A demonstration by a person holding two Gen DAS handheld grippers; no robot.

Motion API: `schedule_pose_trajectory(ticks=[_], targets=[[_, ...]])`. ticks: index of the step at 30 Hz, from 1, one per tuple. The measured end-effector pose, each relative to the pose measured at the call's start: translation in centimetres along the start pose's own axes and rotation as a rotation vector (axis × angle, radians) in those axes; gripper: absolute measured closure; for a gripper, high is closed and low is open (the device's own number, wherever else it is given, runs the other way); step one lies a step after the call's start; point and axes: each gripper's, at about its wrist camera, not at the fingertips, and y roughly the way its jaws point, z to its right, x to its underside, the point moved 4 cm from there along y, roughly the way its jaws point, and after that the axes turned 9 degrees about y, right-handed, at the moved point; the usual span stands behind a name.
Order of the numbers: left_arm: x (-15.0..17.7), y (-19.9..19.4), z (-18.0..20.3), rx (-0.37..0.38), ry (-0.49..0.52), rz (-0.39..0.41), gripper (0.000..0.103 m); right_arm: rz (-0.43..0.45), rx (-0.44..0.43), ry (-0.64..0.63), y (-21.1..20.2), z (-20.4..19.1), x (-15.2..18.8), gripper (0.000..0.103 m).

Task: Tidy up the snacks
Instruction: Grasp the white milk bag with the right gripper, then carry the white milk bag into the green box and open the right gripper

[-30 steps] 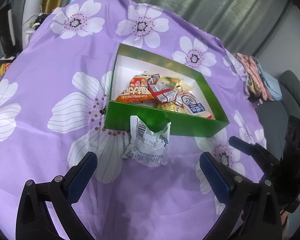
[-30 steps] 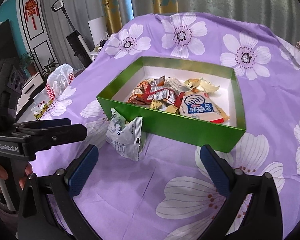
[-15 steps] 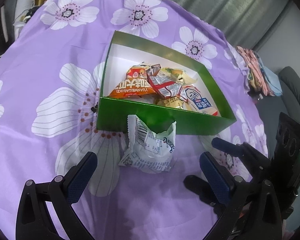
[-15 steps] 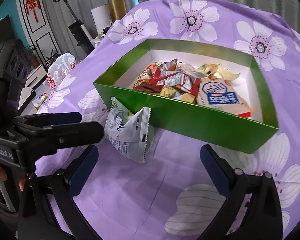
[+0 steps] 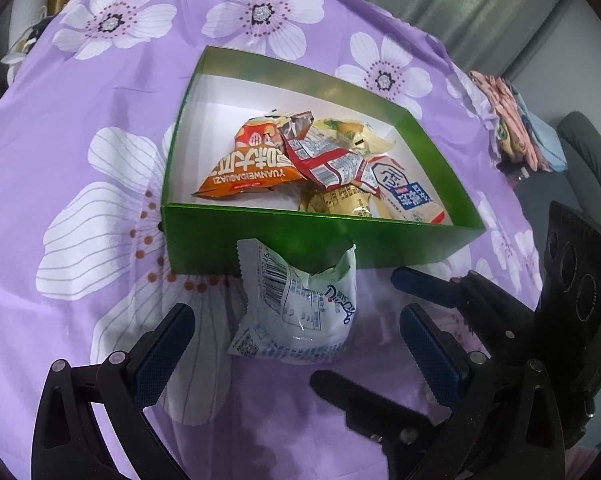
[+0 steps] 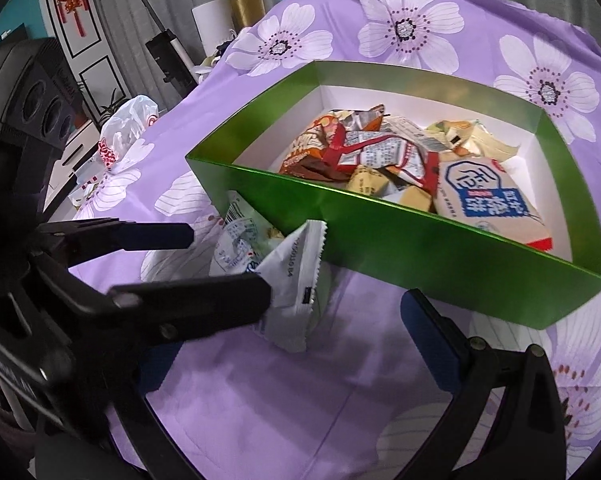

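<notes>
So the last stray snack, a white crinkly packet (image 5: 296, 312), is lying on the purple flowered cloth over the counter (image 5: 80, 128), leaning right up against the outside wall of the green box (image 5: 308, 240) where the other snacks (image 5: 320, 164) are already piled. It's looking light and puffy to me, thin slippery film with air inside, so it's probably going to squash and crackle instead of resisting, and whatever's in there could crumble if squeezed hard. Best bet, I'd say, is pinching across the fat middle or grabbing one of the crimped serrated end seals, since those are flat and stiffer. The left gripper (image 5: 296, 344) is hanging wide open with its blue-padded fingers straddling the packet on both sides, nothing held. The right gripper (image 6: 296, 340) is open too and sitting just beside it. Compared with a second ago, both grippers are closing in a lot: the packet and box are filling way more of each view, and in the right wrist view the left gripper's fingers (image 6: 196, 296) are now reaching right up to the packet's edge.
</notes>
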Motion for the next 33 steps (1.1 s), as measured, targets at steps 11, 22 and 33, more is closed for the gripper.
schedule_pose_trajectory(ticks=[11,22,33], targets=[[0.3,0.9,0.1,0.034,0.011,-0.004,0.002,-0.055,-0.073,-0.008,2.5,-0.8,0.3,0.028],[0.7,1.1,-0.1,0.039,-0.006,-0.007,0.039,-0.056,-0.094,-0.067,3.1,-1.8,0.5,0.05],[0.7,0.4,0.6,0.026,0.001,0.004,0.043,-0.049,-0.103,-0.081,2.3,-2.0,0.6,0.058]])
